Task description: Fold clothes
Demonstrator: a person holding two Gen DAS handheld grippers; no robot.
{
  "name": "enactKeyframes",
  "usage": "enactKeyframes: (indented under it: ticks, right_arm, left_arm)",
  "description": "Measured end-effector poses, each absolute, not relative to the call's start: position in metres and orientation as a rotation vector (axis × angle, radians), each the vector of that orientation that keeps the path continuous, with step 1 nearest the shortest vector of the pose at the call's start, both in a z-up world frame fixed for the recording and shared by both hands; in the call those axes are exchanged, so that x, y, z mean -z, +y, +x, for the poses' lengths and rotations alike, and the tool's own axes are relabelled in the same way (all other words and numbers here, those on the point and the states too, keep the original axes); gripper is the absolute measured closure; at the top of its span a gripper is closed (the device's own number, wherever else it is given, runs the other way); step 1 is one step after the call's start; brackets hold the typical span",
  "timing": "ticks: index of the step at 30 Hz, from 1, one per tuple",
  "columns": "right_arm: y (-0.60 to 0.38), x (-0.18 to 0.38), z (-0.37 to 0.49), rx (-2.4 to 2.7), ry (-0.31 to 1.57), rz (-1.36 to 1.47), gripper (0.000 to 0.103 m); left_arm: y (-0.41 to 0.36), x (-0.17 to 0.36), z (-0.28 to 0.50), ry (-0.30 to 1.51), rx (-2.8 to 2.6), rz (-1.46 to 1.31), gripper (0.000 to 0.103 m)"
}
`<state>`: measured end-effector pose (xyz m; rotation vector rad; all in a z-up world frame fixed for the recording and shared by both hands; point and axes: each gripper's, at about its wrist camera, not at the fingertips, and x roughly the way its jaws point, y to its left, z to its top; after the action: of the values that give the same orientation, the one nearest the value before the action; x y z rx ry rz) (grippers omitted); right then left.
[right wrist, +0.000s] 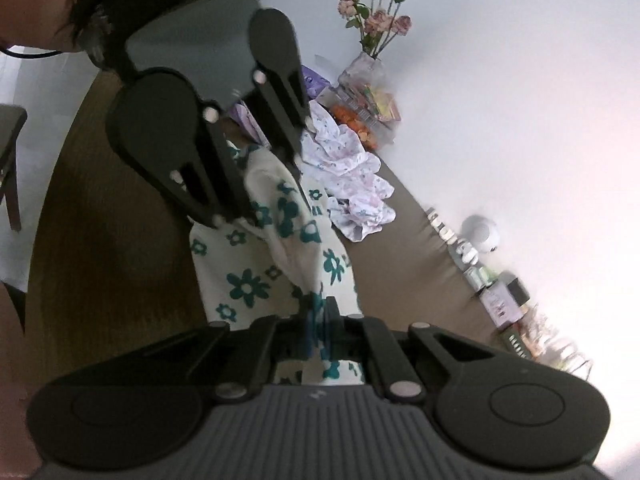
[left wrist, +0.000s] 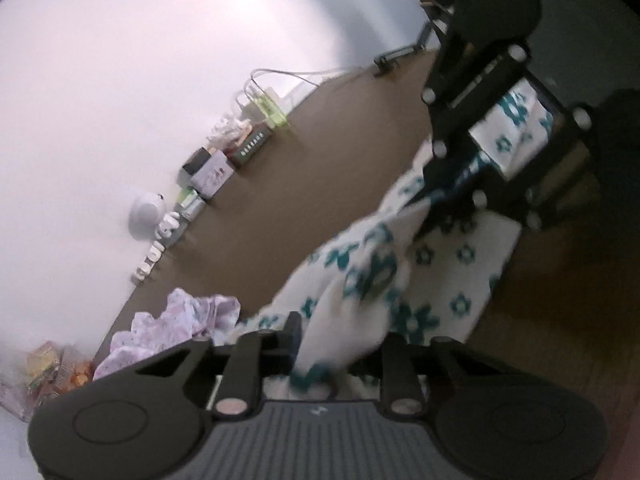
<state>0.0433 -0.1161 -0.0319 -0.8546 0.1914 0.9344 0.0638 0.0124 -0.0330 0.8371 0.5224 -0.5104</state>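
- A white garment with teal flower print lies partly spread on the brown table, with one part lifted off the surface and stretched between the two grippers.
- The left gripper has its jaws pressed together on a bunched fold of this cloth, which rises out from between them, blurred.
- The right gripper likewise pinches a gathered edge of the flowered cloth between closed jaws.
- Seen from the left wrist camera, the right gripper comes in from the upper right, its tip at the raised cloth.
- From the right wrist camera, the left gripper reaches down from the upper left onto the same raised fold.
- A crumpled pale lilac garment lies on the table just beside the flowered one, toward the wall.
- Along the wall edge of the table stand small boxes, white block letters and a round white device.
- A vase of pink flowers stands at the far end, near packets of snacks.
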Motion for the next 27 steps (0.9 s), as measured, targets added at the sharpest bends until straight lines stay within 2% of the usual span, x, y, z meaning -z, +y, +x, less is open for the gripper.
enactKeyframes:
  ticks: [2, 6, 8, 13, 15, 17, 18, 19, 20, 22, 23, 25, 27]
  right_arm:
    - [-0.117, 0.031, 0.047, -0.938, 0.216, -0.813, 0.099]
    - [-0.12, 0.026, 0.055, -0.942, 0.237, -0.76, 0.098]
    - [-0.121, 0.026, 0.056, -0.942, 0.233, -0.754, 0.098]
    - [-0.119, 0.029, 0.055, -0.937, 0.218, -0.782, 0.098]
    - [-0.118, 0.03, 0.053, -0.934, 0.205, -0.795, 0.098]
    - [-0.118, 0.032, 0.052, -0.935, 0.2, -0.803, 0.098]
    - [-0.118, 0.032, 0.051, -0.936, 0.197, -0.806, 0.099]
    - [-0.118, 0.033, 0.051, -0.938, 0.195, -0.809, 0.099]
    - [-0.119, 0.033, 0.05, -0.939, 0.193, -0.811, 0.099]
    - [-0.118, 0.034, 0.051, -0.94, 0.197, -0.808, 0.099]
    - [-0.118, 0.034, 0.051, -0.939, 0.198, -0.807, 0.099]
    - [-0.118, 0.035, 0.051, -0.939, 0.2, -0.804, 0.099]
    - [-0.118, 0.036, 0.05, -0.939, 0.199, -0.805, 0.099]
  left_arm:
    - [0.019, 0.03, 0.06, 0.55, 0.546, 0.813, 0.044]
    - [0.036, 0.007, 0.046, 0.586, 0.725, 0.623, 0.038]
    - [0.036, -0.003, 0.045, 0.557, 0.72, 0.546, 0.029]
    - [0.016, 0.001, 0.06, 0.538, 0.58, 0.562, 0.03]
    - [0.008, 0.01, 0.066, 0.553, 0.549, 0.605, 0.034]
    - [0.003, 0.017, 0.069, 0.567, 0.547, 0.628, 0.05]
    - [0.002, 0.019, 0.07, 0.576, 0.552, 0.625, 0.054]
    - [0.001, 0.021, 0.071, 0.584, 0.556, 0.621, 0.064]
    - [0.003, 0.021, 0.068, 0.586, 0.569, 0.616, 0.066]
    - [0.007, 0.017, 0.063, 0.588, 0.601, 0.591, 0.061]
    - [0.011, 0.014, 0.062, 0.587, 0.619, 0.573, 0.049]
    - [0.021, 0.003, 0.058, 0.568, 0.657, 0.521, 0.038]
    - [0.024, -0.001, 0.062, 0.573, 0.636, 0.524, 0.038]
